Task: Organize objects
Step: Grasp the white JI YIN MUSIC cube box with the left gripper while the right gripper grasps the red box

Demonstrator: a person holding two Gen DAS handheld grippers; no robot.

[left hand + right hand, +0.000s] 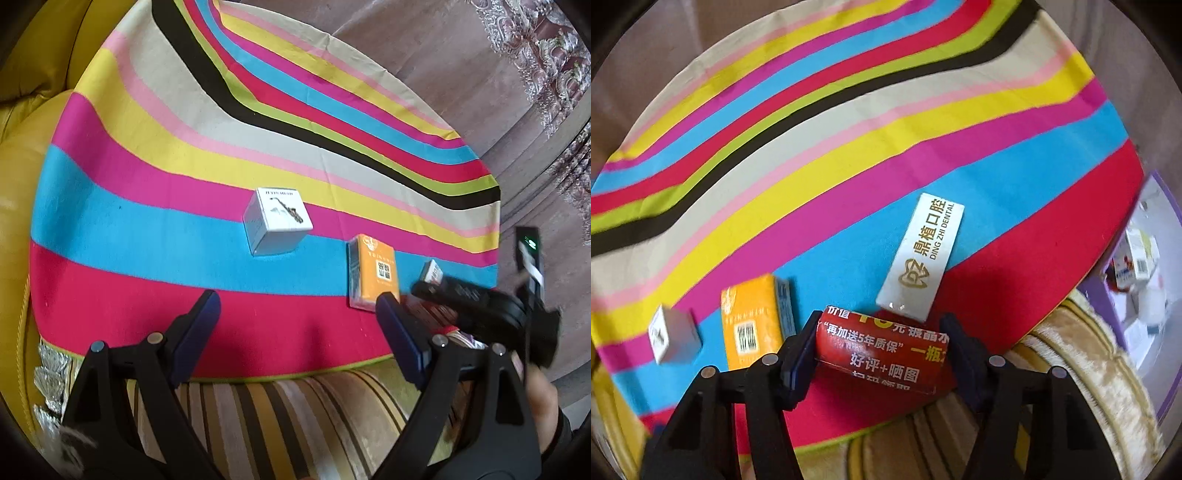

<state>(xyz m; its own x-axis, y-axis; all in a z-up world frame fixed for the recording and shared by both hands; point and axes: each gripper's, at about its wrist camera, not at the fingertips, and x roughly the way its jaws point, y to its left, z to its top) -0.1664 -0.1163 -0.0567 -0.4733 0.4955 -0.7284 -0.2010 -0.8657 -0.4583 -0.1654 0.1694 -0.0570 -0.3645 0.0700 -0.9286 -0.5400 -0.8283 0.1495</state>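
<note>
On the striped cloth (147, 206) stands a white cube box with a saxophone drawing (277, 219) (674, 338). To its right lies an orange box (375, 275) (753, 325). A long white box with gold lettering (921, 258) (432, 271) lies further right. A red box with white and yellow writing (882, 347) sits at the cloth's near edge, and my right gripper (879, 332) is shut on it, a pad against each end. My left gripper (297, 299) hangs open over the red stripe, holding nothing. The right gripper's dark body (487, 314) shows blurred at the right of the left wrist view.
A yellow leather seat (26, 147) borders the cloth on the left. A brown and gold striped cushion (295, 424) lies below the near edge. A purple-rimmed bin with several small boxes (1137, 266) stands at the far right. Patterned carpet (535, 55) lies beyond the table.
</note>
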